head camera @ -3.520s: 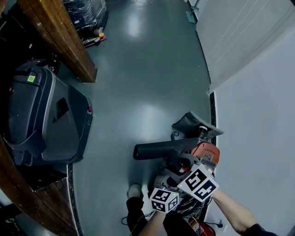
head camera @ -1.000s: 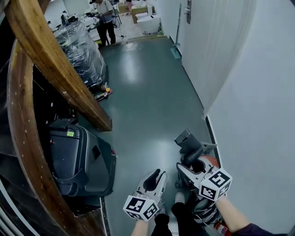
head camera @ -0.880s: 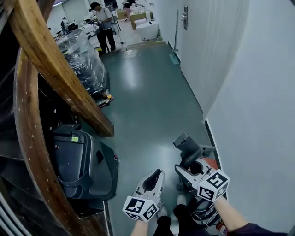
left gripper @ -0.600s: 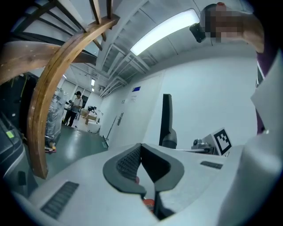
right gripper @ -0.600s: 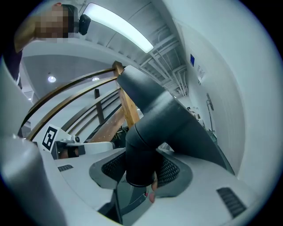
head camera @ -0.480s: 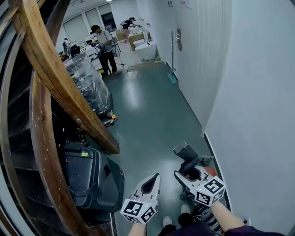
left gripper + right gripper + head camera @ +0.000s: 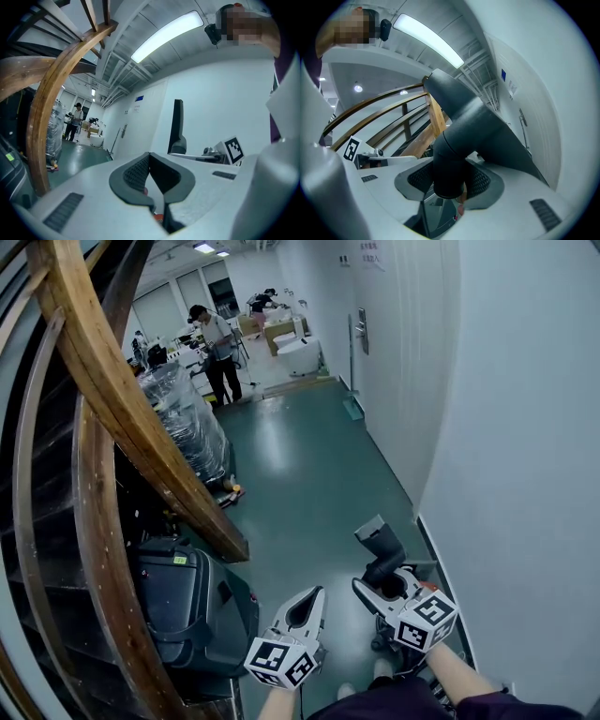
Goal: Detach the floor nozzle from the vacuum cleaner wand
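Note:
The dark grey floor nozzle [image 7: 380,542] stands up from my right gripper [image 7: 375,587], which is shut on its round neck. In the right gripper view the neck [image 7: 450,164] fills the gap between the pads and the flat head flares to the upper right. My left gripper [image 7: 305,601] hangs beside it on the left, shut with nothing in it. In the left gripper view its pads [image 7: 140,171] meet, and the nozzle [image 7: 177,124] shows as a dark upright bar. The rest of the vacuum cleaner [image 7: 424,570] lies on the floor by the wall, mostly hidden behind my right hand.
A curved wooden stair railing [image 7: 122,399] runs down the left side. Under it sit a dark grey case [image 7: 192,606] and a plastic-wrapped stack [image 7: 183,418]. A white wall [image 7: 506,427] closes the right side. Two people [image 7: 216,343] stand at the corridor's far end, on the green floor [image 7: 300,465].
Both grippers have risen, the nozzle going up in the right one. The head view has tilted up and shows more of the corridor. The left jaws have closed.

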`<action>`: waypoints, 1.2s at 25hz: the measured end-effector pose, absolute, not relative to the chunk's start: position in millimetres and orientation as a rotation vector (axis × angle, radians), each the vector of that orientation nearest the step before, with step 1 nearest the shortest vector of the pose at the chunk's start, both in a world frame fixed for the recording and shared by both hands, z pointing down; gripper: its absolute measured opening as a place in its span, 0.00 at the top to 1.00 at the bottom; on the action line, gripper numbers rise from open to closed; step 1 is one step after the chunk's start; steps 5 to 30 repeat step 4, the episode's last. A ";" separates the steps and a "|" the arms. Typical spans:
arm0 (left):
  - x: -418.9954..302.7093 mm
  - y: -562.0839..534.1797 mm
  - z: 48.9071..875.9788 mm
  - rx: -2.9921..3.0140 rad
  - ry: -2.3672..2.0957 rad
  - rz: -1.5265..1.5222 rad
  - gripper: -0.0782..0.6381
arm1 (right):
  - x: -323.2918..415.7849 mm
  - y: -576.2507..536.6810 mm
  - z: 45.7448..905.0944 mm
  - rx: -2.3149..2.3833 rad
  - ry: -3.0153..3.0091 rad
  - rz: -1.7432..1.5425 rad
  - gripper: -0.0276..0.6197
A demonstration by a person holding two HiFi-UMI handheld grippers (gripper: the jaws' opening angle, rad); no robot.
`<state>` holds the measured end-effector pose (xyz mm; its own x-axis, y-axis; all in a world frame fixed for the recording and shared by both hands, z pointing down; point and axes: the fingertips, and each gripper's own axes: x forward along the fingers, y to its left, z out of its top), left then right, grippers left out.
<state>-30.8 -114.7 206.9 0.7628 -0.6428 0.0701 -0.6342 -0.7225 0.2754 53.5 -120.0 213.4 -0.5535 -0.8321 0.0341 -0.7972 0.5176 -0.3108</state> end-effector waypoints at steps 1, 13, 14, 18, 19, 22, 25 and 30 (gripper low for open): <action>-31.2 -114.5 206.2 2.679 -0.992 -0.043 0.88 | 52.6 -119.9 213.2 -1.418 2.633 -0.443 0.67; -32.5 -114.1 205.5 2.682 -0.999 -0.038 0.88 | 51.3 -120.5 211.9 -1.415 2.633 -0.439 0.67; -32.5 -114.1 205.5 2.682 -0.999 -0.038 0.88 | 51.3 -120.5 211.9 -1.415 2.633 -0.439 0.67; -32.5 -114.1 205.5 2.682 -0.999 -0.038 0.88 | 51.3 -120.5 211.9 -1.415 2.633 -0.439 0.67; -32.5 -114.1 205.5 2.682 -0.999 -0.038 0.88 | 51.3 -120.5 211.9 -1.415 2.633 -0.439 0.67; -32.5 -114.1 205.5 2.682 -0.999 -0.038 0.88 | 51.3 -120.5 211.9 -1.415 2.633 -0.439 0.67; -32.5 -114.1 205.5 2.682 -0.999 -0.038 0.88 | 51.3 -120.5 211.9 -1.415 2.633 -0.439 0.67; -32.5 -114.1 205.5 2.682 -0.999 -0.038 0.88 | 51.3 -120.5 211.9 -1.415 2.633 -0.439 0.67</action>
